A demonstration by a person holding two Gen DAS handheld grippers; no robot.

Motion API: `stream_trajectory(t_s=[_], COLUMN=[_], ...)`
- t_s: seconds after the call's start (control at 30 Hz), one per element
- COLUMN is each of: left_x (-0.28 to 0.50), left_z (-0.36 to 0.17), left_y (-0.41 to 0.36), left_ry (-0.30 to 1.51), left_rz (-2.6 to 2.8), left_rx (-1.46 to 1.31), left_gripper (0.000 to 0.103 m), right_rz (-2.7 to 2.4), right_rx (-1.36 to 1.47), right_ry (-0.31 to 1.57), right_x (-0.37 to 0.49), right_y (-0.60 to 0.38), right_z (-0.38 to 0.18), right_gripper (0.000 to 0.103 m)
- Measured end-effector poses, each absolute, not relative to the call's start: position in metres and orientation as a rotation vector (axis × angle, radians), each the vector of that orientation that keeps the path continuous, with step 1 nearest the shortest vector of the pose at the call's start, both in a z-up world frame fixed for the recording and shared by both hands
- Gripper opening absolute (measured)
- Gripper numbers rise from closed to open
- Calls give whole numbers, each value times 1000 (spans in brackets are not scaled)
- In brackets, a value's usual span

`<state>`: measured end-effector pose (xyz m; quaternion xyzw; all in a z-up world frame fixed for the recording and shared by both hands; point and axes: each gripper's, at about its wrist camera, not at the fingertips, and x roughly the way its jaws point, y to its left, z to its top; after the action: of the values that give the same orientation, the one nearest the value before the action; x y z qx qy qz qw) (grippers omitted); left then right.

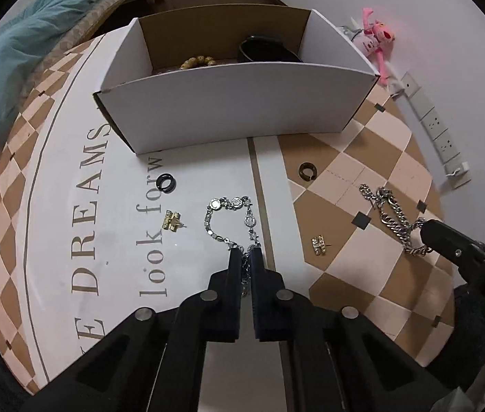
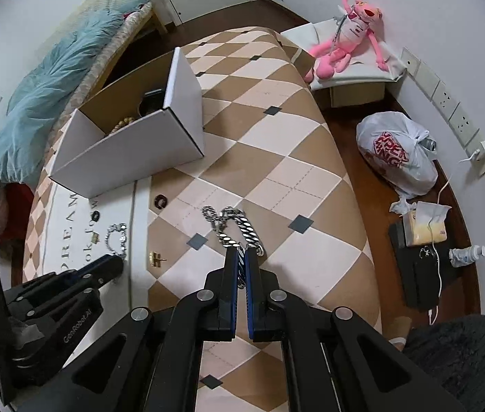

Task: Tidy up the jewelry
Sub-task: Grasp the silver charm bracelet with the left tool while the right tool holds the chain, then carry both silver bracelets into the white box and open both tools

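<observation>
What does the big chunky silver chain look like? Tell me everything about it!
The chunky silver chain is a shiny metal curb-link bracelet with thick, flat, twisted links and a thinner chain section at its far end. It lies in a loose loop on the checked brown-and-cream cloth, to the right of the white cardboard box. Its near end sits between the fingers of the right gripper, which is closed on it. The rest of it rests on the cloth, apart from the other jewelry.

Jewelry scattered on the bed, box at the far side

A silver charm bracelet [image 1: 230, 219] and chunky chain bracelet [image 2: 239, 228] lie looped; two gold earrings [image 1: 172, 220] [image 1: 319, 244], two dark rings [image 1: 166, 182] [image 1: 307, 171]; white box [image 1: 235, 103] holds beads [image 1: 197, 62].
</observation>
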<state>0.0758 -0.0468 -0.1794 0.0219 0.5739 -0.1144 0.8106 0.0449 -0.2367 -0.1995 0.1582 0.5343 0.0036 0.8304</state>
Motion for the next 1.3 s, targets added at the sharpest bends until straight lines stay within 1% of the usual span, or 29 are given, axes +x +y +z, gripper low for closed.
stream_trajectory(t_s=[0.33,0.53,0.73,0.87,1.0,1.13,1.3], left_x=[67,68,73,91,118,150,186], left_z=[-135,-109,-72,-39,-14,-12,-39], left_y=[1,8,11,9,5,2,-2], left_ry=[1166,1129,1070,1009,964,981,1093], left_rz=[-264,-277,-320,-348,-365,-374,-404], left_rx=[-86,-120,-165,-165,-147,-143,-169], left_gripper=[2,2,2,2,2,1,2], right_rz=[97,166,251,294,311,312,314], right_rx=[388,418,405,374,345,323,330], right_ry=[1077,1052,994,939,917,937,1019], right_x=[44,48,60,80,109,143,181], right_y=[-226,-219,-205,-197,-191,-186,-185], right_z=[-162,-139,-96,-59,-36,-31,-50], right_gripper=[4,4,4,4,4,4,4])
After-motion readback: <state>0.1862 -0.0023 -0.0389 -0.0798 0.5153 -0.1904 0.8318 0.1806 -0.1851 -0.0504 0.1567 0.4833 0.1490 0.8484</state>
